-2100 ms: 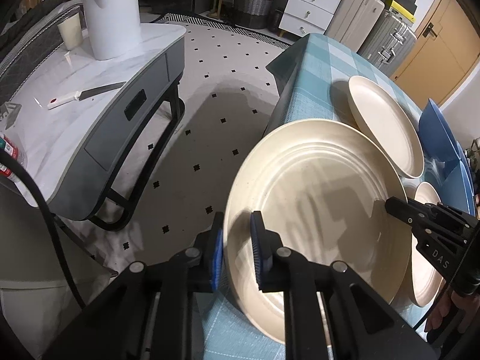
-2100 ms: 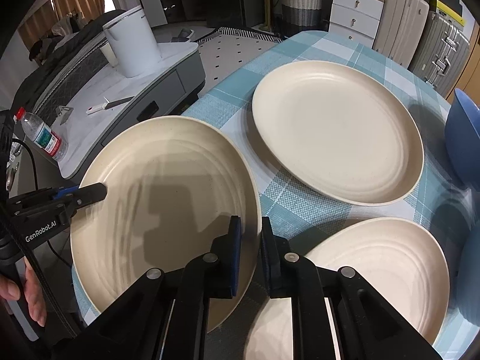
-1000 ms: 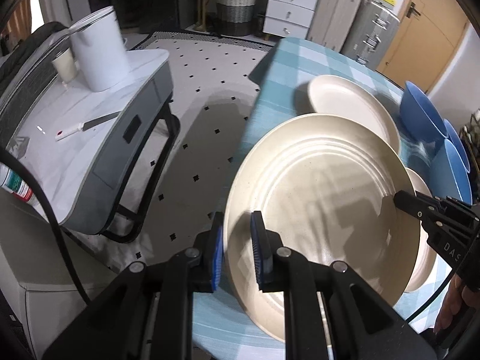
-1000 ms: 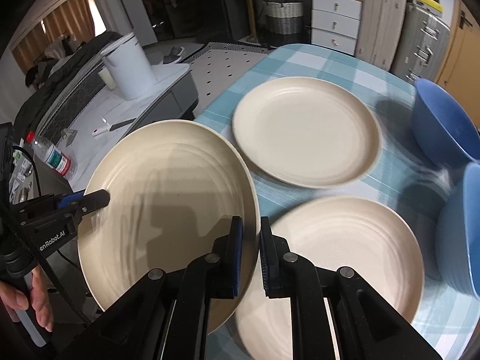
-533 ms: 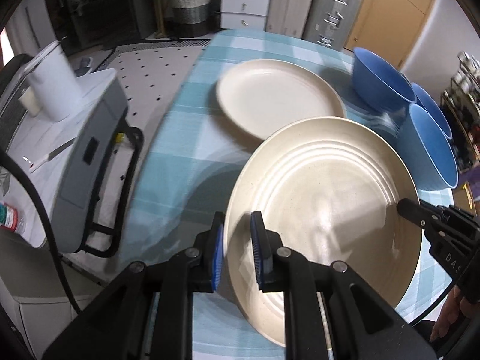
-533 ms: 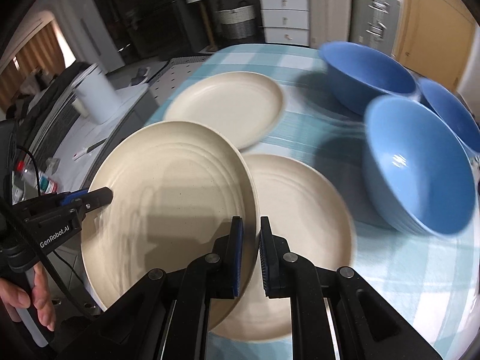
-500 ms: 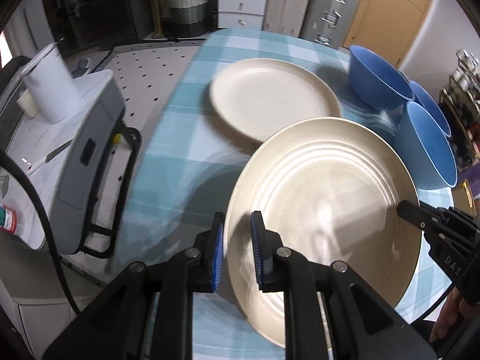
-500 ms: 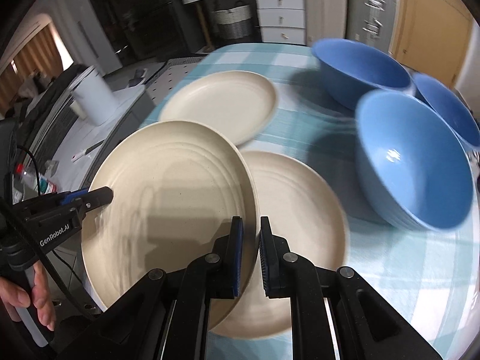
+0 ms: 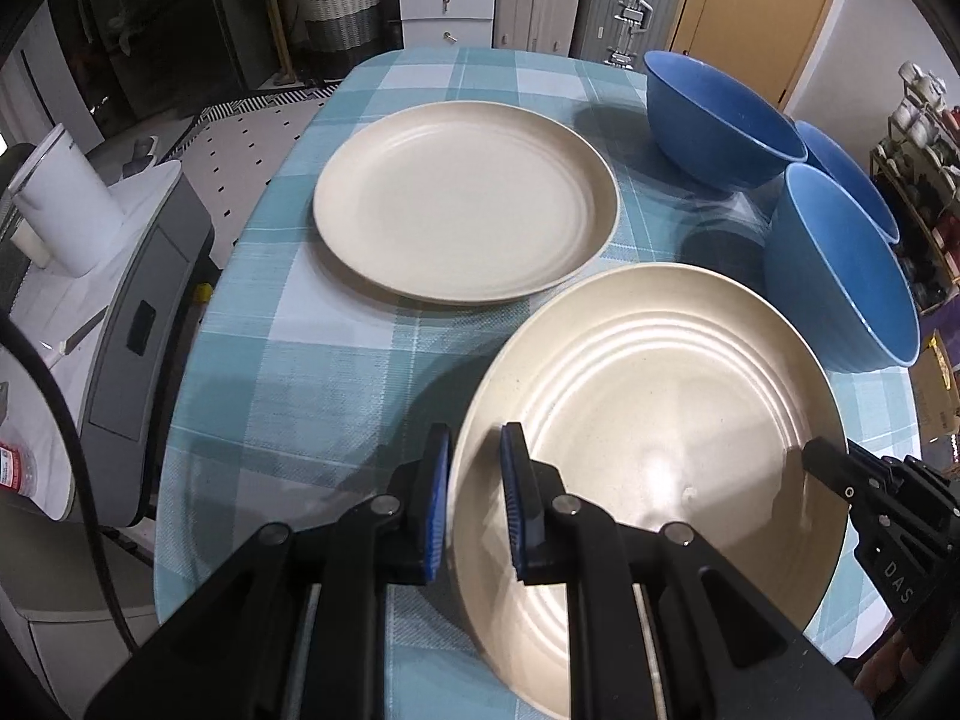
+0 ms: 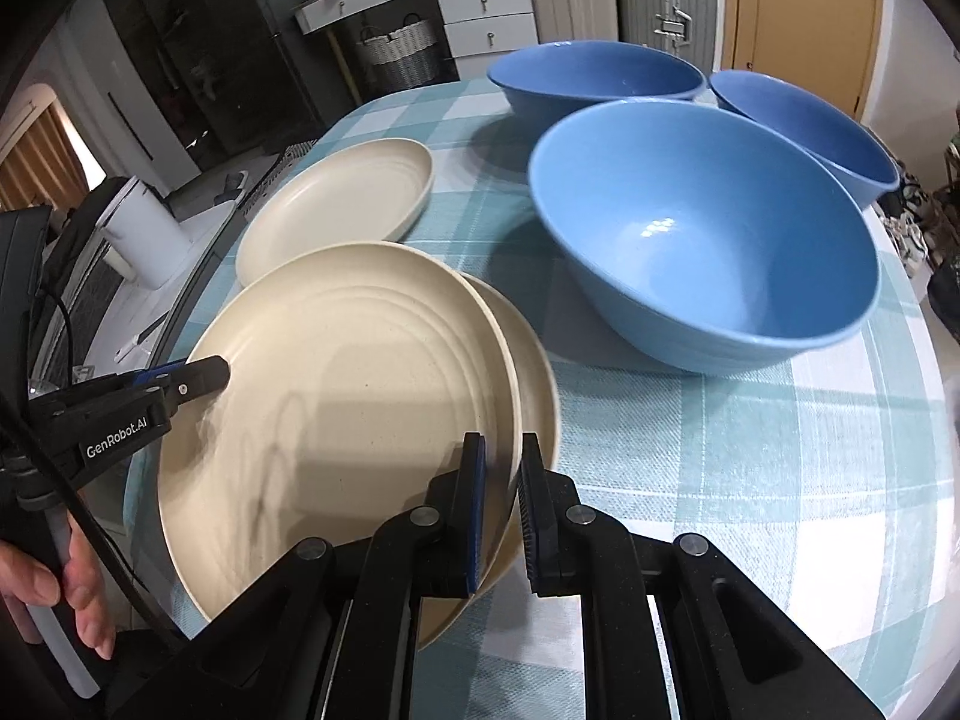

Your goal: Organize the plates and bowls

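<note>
A cream plate [image 9: 654,420] [image 10: 336,408] is held between both grippers, just above a second cream plate [image 10: 531,372] on the checked tablecloth [image 10: 750,480]. My left gripper [image 9: 474,501] is shut on its left rim and shows in the right wrist view [image 10: 207,375]. My right gripper [image 10: 501,504] is shut on its right rim and shows in the left wrist view [image 9: 819,456]. A third cream plate [image 9: 465,201] [image 10: 342,201] lies farther back. Three blue bowls [image 10: 708,228] [image 10: 594,81] [image 10: 804,126] stand at the right.
The round table's left edge [image 9: 180,396] drops to a grey side table [image 9: 138,276] with a white container [image 9: 63,210]. Drawers, a basket [image 9: 342,15] and suitcases stand behind the table. A shelf of small items [image 9: 927,138] is at the far right.
Both grippers have carried the held plate from beyond the table's left edge to the right, over the table. It now hangs over the second plate near the blue bowls.
</note>
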